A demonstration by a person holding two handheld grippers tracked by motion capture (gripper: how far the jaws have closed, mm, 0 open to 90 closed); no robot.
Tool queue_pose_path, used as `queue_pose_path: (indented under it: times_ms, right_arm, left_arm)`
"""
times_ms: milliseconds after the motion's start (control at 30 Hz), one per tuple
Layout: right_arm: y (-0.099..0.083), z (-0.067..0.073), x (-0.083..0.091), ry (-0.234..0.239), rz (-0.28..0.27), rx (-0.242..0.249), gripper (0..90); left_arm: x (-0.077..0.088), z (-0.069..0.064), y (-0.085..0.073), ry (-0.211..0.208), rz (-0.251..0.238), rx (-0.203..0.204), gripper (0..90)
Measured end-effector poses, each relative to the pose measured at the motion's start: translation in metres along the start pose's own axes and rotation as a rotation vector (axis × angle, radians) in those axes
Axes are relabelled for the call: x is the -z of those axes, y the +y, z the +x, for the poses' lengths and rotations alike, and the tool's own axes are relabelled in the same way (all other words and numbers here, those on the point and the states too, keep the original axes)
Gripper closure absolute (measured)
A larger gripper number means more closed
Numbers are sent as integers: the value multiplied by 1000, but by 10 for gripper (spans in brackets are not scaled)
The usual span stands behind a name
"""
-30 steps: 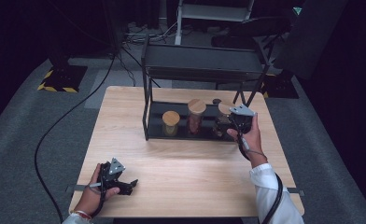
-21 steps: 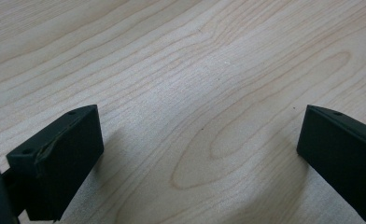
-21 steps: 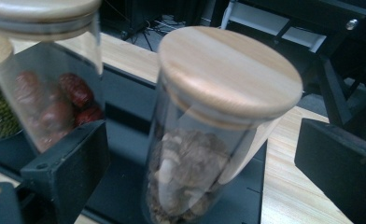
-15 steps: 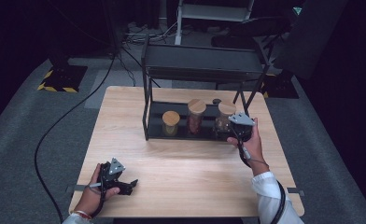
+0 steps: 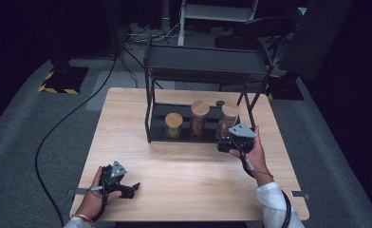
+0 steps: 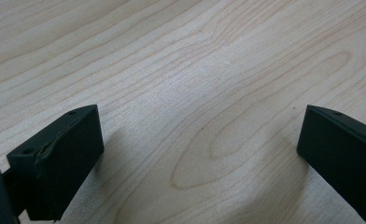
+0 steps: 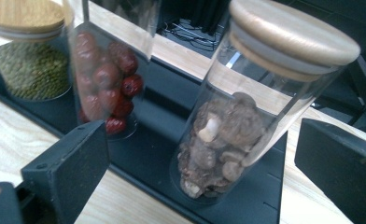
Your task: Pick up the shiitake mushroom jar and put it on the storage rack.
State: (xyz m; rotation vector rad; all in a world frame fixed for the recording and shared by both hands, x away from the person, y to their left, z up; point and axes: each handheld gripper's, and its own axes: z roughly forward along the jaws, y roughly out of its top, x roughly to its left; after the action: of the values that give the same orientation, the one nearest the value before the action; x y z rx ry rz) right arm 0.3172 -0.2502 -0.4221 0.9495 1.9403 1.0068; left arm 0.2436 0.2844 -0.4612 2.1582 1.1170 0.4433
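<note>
— Where is the mushroom jar (image 7: 246, 116) found?

— Right end of the black rack's (image 5: 155, 124) lower tray, between the spread jaws of the right gripper (image 5: 231, 142), not yet pinched.

— Handling?

— Likely smooth, breakable glass, best taken mid-body below the wooden lid. The date jar (image 7: 104, 84) beside it crowds 1 jaw. The left gripper (image 5: 129, 190) rests spread near the table's (image 5: 189, 175) front-left corner.

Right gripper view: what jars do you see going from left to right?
Jar of green beans → jar of red fruits → jar of brown dried pieces, which stands between the open right gripper.
</note>
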Motion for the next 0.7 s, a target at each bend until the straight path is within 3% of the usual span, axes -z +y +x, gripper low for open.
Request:
queue_pose_path:
  times_ms: [700]
  right_arm:
    - [-23, 1, 15, 101, 29, 109, 28]
  left_arm:
    - [0, 0, 0, -1, 1, -1, 0]
